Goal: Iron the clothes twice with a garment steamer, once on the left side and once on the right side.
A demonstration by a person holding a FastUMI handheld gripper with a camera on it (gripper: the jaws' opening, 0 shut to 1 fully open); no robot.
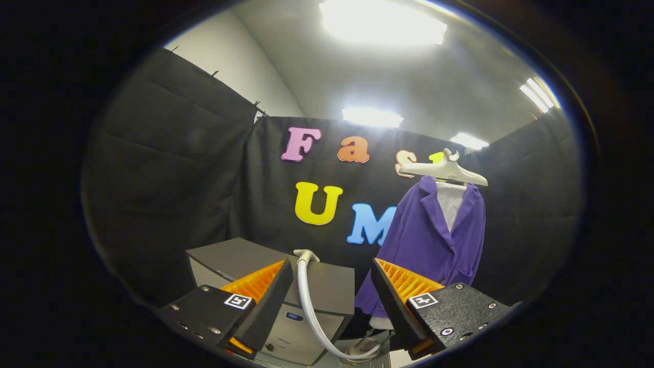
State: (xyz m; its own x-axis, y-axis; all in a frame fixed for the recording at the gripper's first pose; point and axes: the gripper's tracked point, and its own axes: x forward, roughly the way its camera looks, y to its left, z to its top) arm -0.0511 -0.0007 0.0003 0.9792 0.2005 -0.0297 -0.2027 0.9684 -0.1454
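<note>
A purple jacket (431, 240) over a white shirt hangs on a pale hanger (443, 171), beyond my right finger and in front of the black cloth wall. The garment steamer's grey box body (327, 286) stands just ahead of my fingers, low down. Its pale hose (307, 301) rises from a fitting near the base, curves up between my fingers and ends at a small white head (305, 254) above the box top. My gripper (332, 278) is open with wide-spread fingers, and only the hose shows in the gap, apart from both.
Black cloth walls close the booth on the left, back and right. A white wall and ceiling with bright lamps (383, 23) rise above them. A round fitting (365, 350) sits at the steamer's base near the jacket's hem.
</note>
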